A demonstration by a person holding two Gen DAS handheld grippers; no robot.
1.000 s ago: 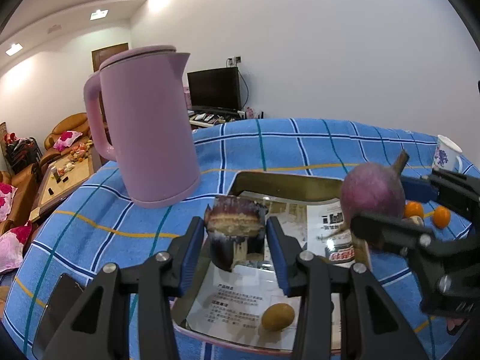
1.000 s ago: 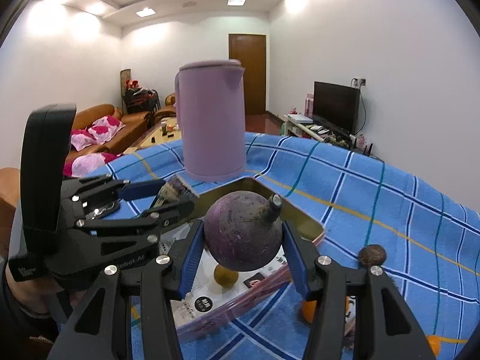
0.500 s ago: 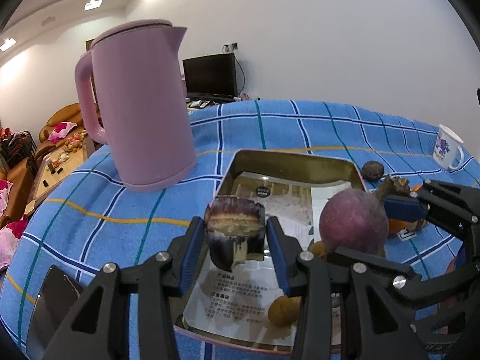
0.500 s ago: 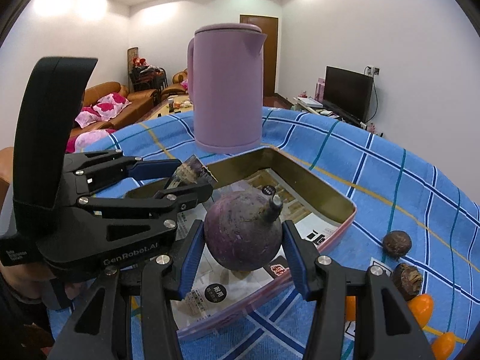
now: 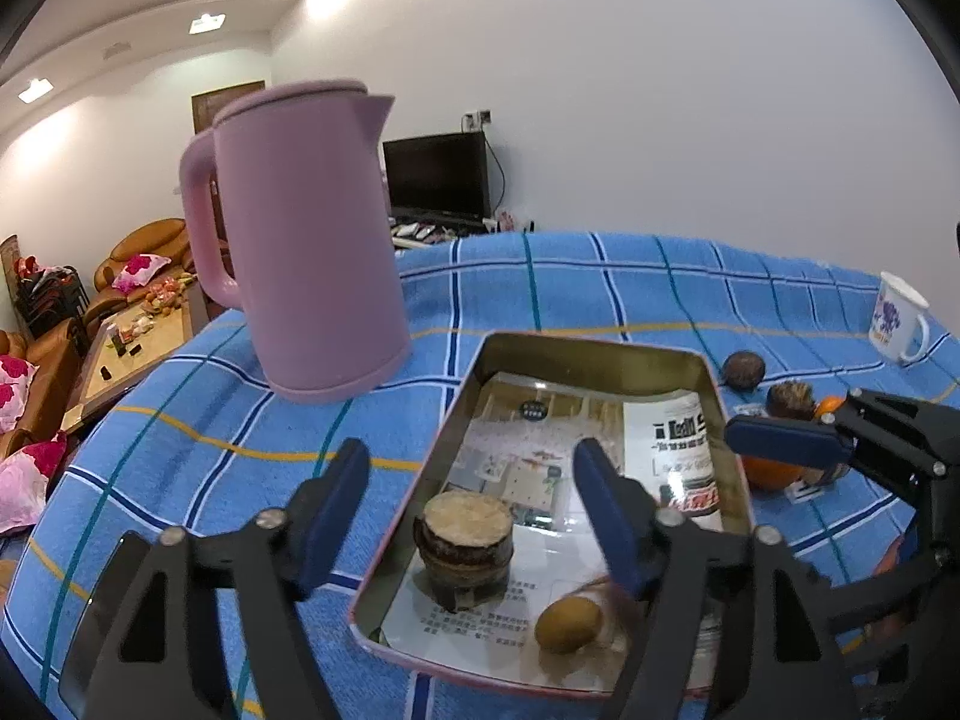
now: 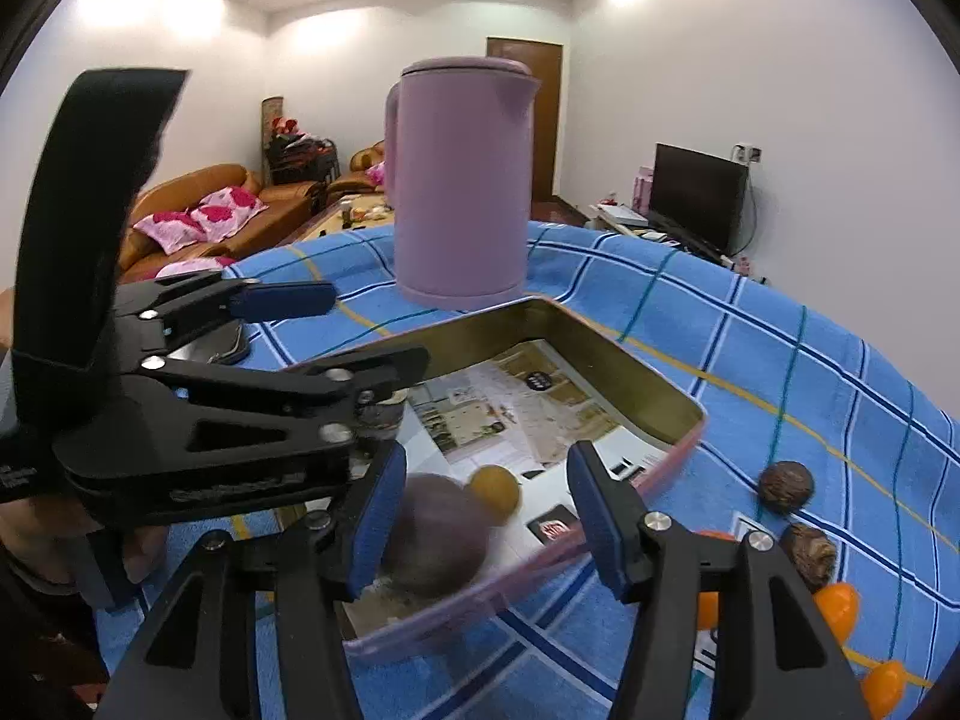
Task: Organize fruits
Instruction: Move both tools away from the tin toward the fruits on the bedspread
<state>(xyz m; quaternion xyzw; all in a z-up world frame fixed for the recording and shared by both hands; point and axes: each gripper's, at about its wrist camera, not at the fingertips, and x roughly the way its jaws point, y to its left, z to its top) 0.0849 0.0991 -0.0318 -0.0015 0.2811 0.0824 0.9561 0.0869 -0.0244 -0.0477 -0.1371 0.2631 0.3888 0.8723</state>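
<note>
The gold tin tray (image 5: 594, 349) lies on the blue checked cloth, lined with printed paper. A dark cut fruit chunk (image 5: 465, 546) stands upright in it, under and apart from the pads of my left gripper (image 5: 471, 498), whose jaws are opening. Beside the chunk lies a small yellow-brown fruit (image 5: 567, 624). In the right wrist view my right gripper (image 6: 489, 510) is also opening; the round purple fruit (image 6: 438, 540) is blurred, low in the tray (image 6: 630, 348) by the left pad and free of the right one. The left gripper (image 6: 366, 330) partly hides the chunk (image 6: 384, 414).
A tall pink kettle (image 5: 300, 240) stands left of the tray. Right of the tray lie two dark round fruits (image 6: 785, 483) (image 6: 807, 549) and several small oranges (image 6: 837, 603). A white mug (image 5: 900, 318) stands far right. A dark phone (image 6: 222, 342) lies near the left gripper.
The left jaws have spread and the cut chunk now stands in the tray. The right jaws have widened and the purple fruit has dropped from between them into the tray.
</note>
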